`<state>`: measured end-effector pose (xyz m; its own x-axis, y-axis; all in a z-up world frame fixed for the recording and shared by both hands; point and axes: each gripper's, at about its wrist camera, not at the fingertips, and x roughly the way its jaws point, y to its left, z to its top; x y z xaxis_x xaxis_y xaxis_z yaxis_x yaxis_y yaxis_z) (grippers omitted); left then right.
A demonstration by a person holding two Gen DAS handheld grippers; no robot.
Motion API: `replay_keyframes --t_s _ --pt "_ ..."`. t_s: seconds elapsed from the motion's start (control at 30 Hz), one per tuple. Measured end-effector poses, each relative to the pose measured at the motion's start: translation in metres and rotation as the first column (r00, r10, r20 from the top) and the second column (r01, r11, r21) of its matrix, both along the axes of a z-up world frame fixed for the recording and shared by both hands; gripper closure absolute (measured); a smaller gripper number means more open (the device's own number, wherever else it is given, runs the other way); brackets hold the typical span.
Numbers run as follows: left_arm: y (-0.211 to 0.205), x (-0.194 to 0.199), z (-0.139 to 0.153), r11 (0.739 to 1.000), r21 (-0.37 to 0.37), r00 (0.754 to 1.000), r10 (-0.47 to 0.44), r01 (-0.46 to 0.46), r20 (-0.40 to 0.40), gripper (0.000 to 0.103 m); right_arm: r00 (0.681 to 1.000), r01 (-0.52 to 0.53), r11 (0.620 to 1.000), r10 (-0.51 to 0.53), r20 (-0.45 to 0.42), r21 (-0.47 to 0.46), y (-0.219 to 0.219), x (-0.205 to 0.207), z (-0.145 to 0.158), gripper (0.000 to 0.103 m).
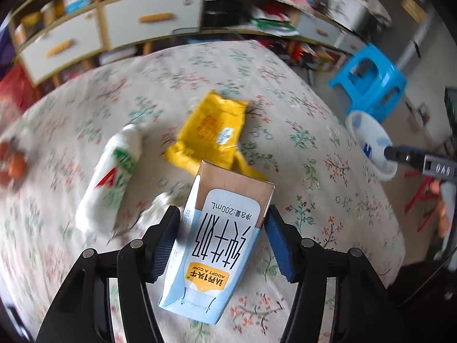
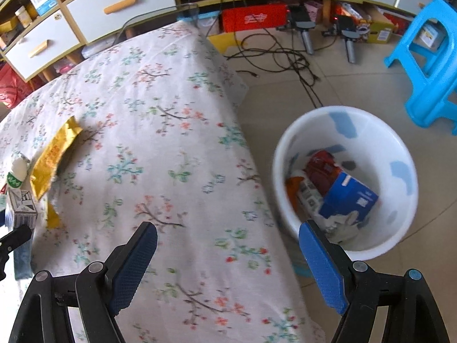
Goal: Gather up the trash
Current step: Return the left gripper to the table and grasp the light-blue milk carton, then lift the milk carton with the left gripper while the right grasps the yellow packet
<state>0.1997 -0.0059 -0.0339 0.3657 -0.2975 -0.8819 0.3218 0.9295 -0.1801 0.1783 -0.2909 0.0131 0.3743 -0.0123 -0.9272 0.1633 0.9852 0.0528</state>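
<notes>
Milk carton (image 1: pixel 220 240), pale blue and white with a brown end and black lettering, sat between the blue pads of the left gripper (image 1: pixel 222 234). Its jaws were clamped on the carton's two sides, above a table covered by a floral cloth (image 1: pixel 300 91). Just beyond the carton lay a crumpled yellow wrapper (image 1: pixel 214 131), and to its left a white bottle (image 1: pixel 111 177) with green and red print lay on its side. A small white scrap (image 1: pixel 155 208) sat between the bottle and the left pad. The whole left wrist view was blurred apart from the carton and gripper.

From the right wrist view, the right gripper (image 2: pixel 228 260) hung over the table's near edge with its jaws wide apart and nothing between them. One blue pad was over the cloth, the other over the floor side. On the tiled floor just beside the table stood a white bucket (image 2: pixel 400 143) with blue patches. It held a blue box (image 2: pixel 351 197), a red packet (image 2: pixel 322 168) and other scraps too blurred to name. Farther back stood a blue plastic stool (image 2: pixel 428 77), loose black cables (image 2: pixel 285 57), and a wall of white drawers (image 2: pixel 114 5) with orange handles.
</notes>
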Motion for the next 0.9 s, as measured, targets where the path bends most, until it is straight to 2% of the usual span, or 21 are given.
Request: replay_keyframes --t_s 0.23,0.5,0.67,0.8,0.87,0.9 --pt "0.043 -0.016 0.016 0.991 -0.053 0.992 0.127 -0.126 0.003 0.041 0.999 -0.039 0.998 0.039 -0.002 0.055 0.044 0.017 -0.005 0.018" --pt "0.105 -0.030 0.022 0.959 -0.065 0.961 0.277 -0.276 0.013 0.041 0.996 -0.086 0.988 0.088 -0.011 0.126 0.106 0.044 -0.020 0.018" --pt "0.142 -0.031 0.015 0.932 -0.069 0.934 0.356 -0.356 0.001 0.041 0.995 -0.096 0.983 0.100 -0.019 0.155 0.141 0.061 -0.036 0.017" --pt "0.157 -0.027 0.007 0.922 -0.062 0.924 0.384 -0.383 -0.004 0.041 0.996 -0.080 0.978 0.083 -0.010 0.192 0.160 0.074 -0.046 0.017" --pt "0.161 -0.024 0.000 0.922 -0.041 0.923 0.384 -0.385 -0.034 0.040 0.997 -0.075 0.976 0.077 -0.003 0.202 0.168 0.079 -0.050 0.017" --pt "0.161 -0.023 -0.004 0.921 -0.030 0.921 0.388 -0.389 -0.044 0.036 0.997 -0.072 0.976 0.074 -0.002 0.206 0.172 0.082 -0.052 0.017"
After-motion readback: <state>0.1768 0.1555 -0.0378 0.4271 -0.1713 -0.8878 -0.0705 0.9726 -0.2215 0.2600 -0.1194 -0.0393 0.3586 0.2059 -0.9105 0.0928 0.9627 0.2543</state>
